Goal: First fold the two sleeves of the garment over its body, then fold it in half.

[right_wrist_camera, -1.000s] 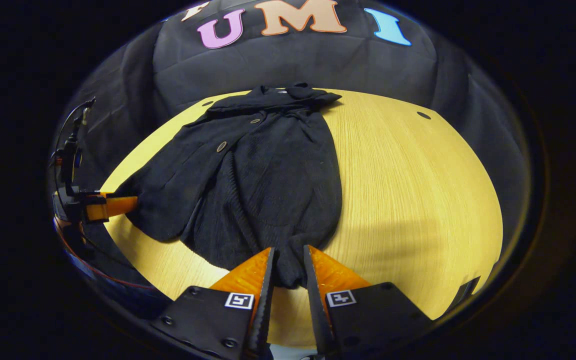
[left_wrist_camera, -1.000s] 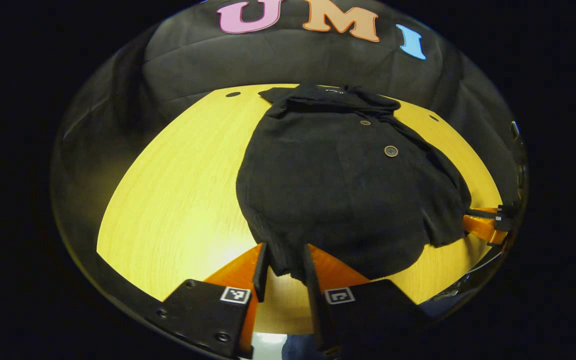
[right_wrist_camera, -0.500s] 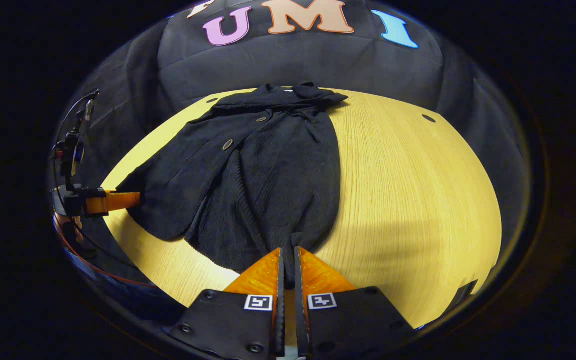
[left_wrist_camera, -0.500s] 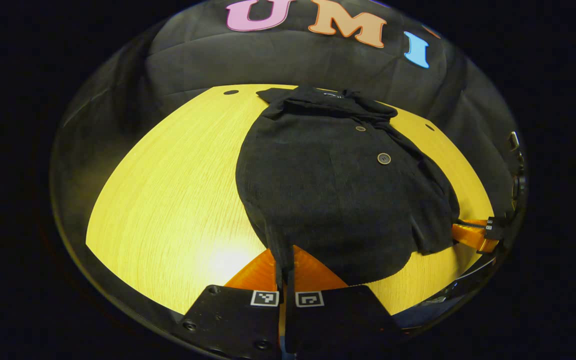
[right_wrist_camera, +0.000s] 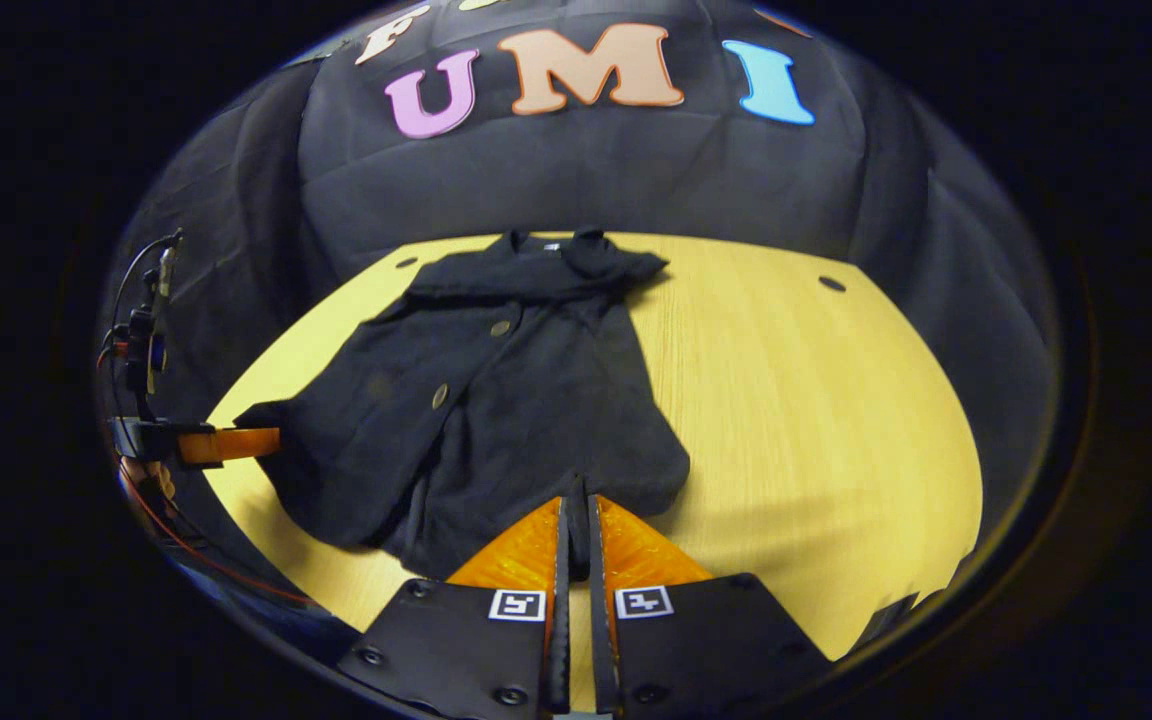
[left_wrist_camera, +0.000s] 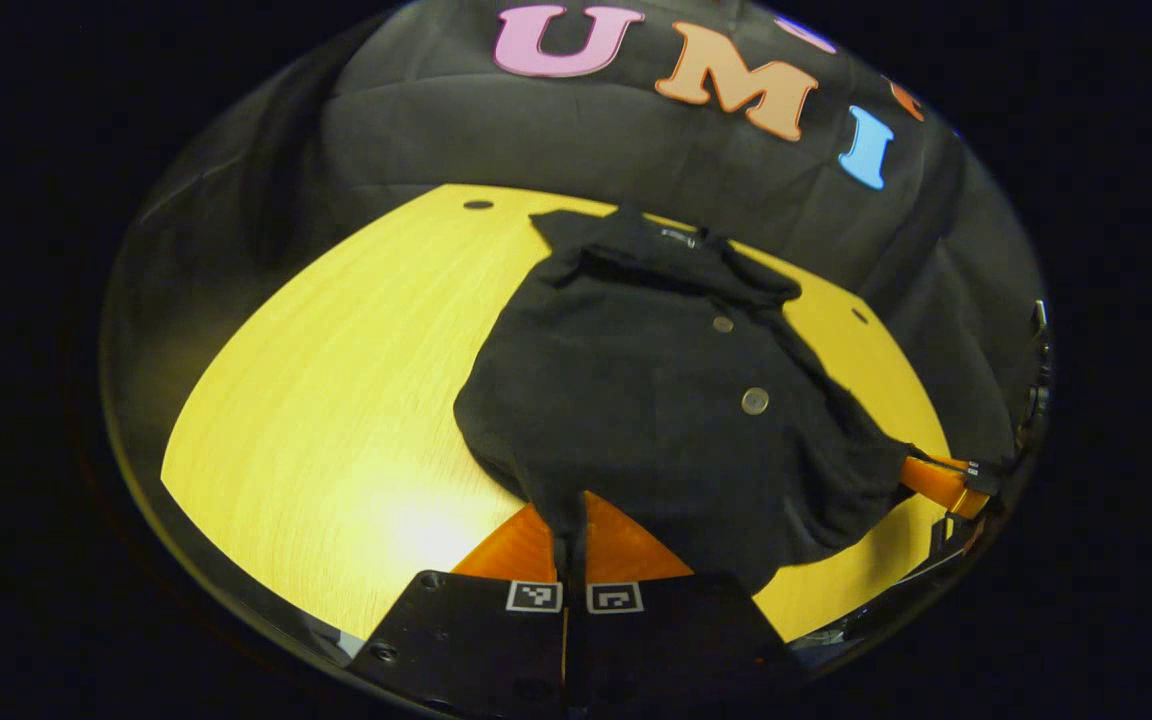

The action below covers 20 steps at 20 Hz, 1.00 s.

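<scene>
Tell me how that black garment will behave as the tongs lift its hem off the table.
Likely floppy: the black garment already lies in soft wrinkles and bunches where the left tongs and right tongs pinch its hem. It will probably sag between the two grips. The thick-looking knit may drag on the wooden table rather than slide freely.

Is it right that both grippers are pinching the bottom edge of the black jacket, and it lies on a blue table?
Not quite: the table is yellow wood, not blue, as the right gripper view shows. The rest holds: the left gripper and the right gripper each pinch the bottom edge of the black jacket.
</scene>
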Available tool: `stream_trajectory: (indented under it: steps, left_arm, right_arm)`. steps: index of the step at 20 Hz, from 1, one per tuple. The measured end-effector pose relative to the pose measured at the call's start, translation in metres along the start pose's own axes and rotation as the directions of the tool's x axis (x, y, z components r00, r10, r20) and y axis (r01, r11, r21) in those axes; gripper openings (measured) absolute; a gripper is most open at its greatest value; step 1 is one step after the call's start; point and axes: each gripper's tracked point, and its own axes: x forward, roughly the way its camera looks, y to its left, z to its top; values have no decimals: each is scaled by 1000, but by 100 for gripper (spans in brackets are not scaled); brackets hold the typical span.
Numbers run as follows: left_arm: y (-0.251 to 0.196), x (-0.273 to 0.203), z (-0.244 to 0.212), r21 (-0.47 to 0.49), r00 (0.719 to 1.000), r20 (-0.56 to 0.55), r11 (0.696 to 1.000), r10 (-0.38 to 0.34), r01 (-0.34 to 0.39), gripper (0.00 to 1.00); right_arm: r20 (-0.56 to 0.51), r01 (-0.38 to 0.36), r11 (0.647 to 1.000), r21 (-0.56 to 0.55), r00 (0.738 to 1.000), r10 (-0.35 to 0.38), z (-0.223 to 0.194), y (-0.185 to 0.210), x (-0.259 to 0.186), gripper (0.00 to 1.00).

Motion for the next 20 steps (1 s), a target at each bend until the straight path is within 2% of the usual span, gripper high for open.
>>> stream_trajectory:
  steps: [1,8,12,15,20]
  left_arm:
    - [-5,-1,16,1,999,31,1000,-14,14,0]
    - [-38,0,119,-9,978,192,997,-76,79,0]
    - [-58,9,184,-14,952,282,992,-117,126,0]
    - [-57,22,237,5,931,346,992,-117,123,0]
    - [-56,58,297,29,923,371,995,-102,98,0]
  right_arm:
    - [27,1,1000,7,1000,-1,14,-2,-2,11]
    - [174,-11,1000,12,985,9,109,-8,-1,11]
    - [257,-14,1000,10,966,11,174,-12,7,11]
    - [304,-5,1000,-10,953,8,224,-19,19,11]
    - [367,19,999,-50,930,1,308,-32,55,11]
